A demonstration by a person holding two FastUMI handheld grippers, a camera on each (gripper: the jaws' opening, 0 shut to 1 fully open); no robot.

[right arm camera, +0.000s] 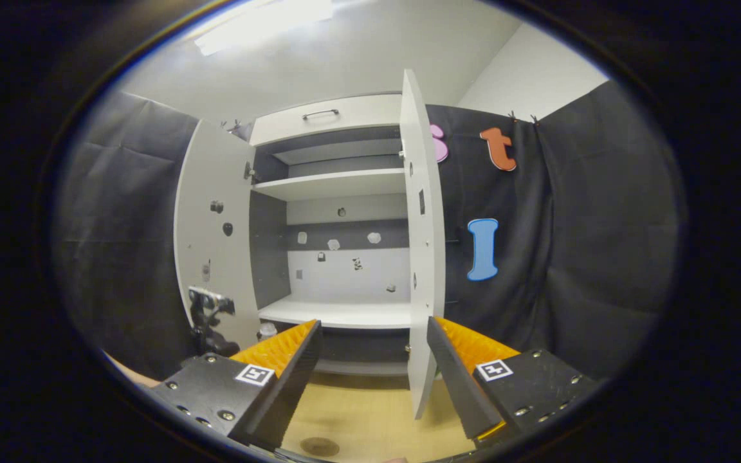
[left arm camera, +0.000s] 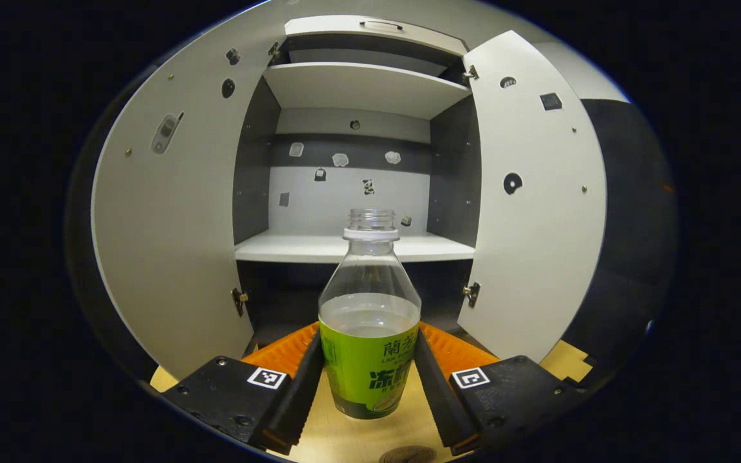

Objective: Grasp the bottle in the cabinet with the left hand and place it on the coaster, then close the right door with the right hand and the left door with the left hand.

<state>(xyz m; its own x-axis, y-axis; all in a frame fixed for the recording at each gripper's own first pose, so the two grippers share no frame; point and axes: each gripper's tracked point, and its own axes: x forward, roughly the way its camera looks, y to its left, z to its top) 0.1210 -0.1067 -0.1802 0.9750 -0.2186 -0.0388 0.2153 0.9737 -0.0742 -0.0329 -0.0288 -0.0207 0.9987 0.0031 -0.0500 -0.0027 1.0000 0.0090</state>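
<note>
Cabinet (left arm camera: 357, 90) with 2 doors swung open: left door (left arm camera: 171, 244), right door (left arm camera: 538, 212); its shelves hold no bottle. Wooden table (left arm camera: 357, 437) in front. Left gripper (left arm camera: 369, 379), jaws closed on the uncapped, part-filled bottle (left arm camera: 369, 321), which stands upright above the table, outside the cabinet. Right gripper (right arm camera: 374, 379), jaws spread wide, holding nothing, facing the right door's edge (right arm camera: 420, 257). Round coaster (right arm camera: 319, 446) on the table, partly visible.
</note>
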